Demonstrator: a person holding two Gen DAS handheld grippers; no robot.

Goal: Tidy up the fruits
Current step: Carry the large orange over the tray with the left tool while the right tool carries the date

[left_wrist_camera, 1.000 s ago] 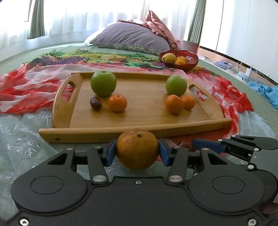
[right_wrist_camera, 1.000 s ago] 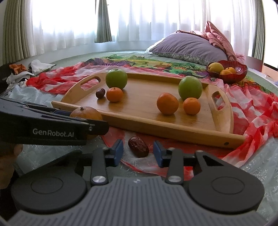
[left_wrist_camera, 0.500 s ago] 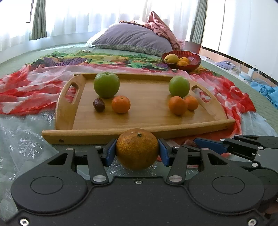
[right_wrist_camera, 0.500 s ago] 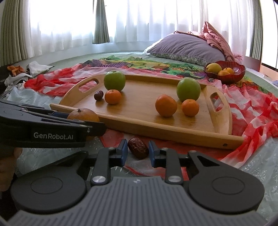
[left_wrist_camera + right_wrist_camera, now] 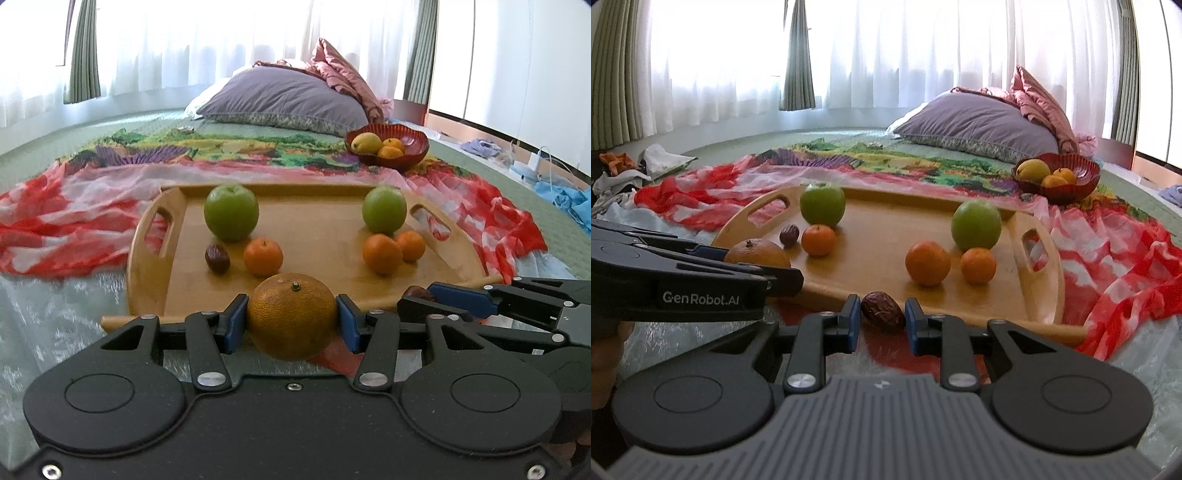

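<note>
My left gripper (image 5: 291, 325) is shut on a large dull orange (image 5: 291, 315), held just over the near rim of the wooden tray (image 5: 317, 221). My right gripper (image 5: 882, 321) is shut on a brown date (image 5: 882, 312), lifted off the cloth before the tray's near edge. On the tray lie two green apples (image 5: 231, 212) (image 5: 384, 209), a second date (image 5: 217, 258), a tangerine (image 5: 263, 256) on the left, and two more tangerines (image 5: 382, 253) (image 5: 410, 245) on the right. The left gripper (image 5: 753, 264) with its orange (image 5: 757, 253) shows at the left of the right wrist view.
A red bowl (image 5: 413, 147) holding a lemon and small oranges stands behind the tray on the right. A grey pillow (image 5: 284, 99) lies at the back. Red and white cloth (image 5: 62, 218) spreads around the tray. A hand (image 5: 605, 354) grips the left tool.
The right gripper's jaws closed onto the date and raised it off the cloth. Both views rose slightly, so the left gripper's orange now sits over the tray's near rim.
</note>
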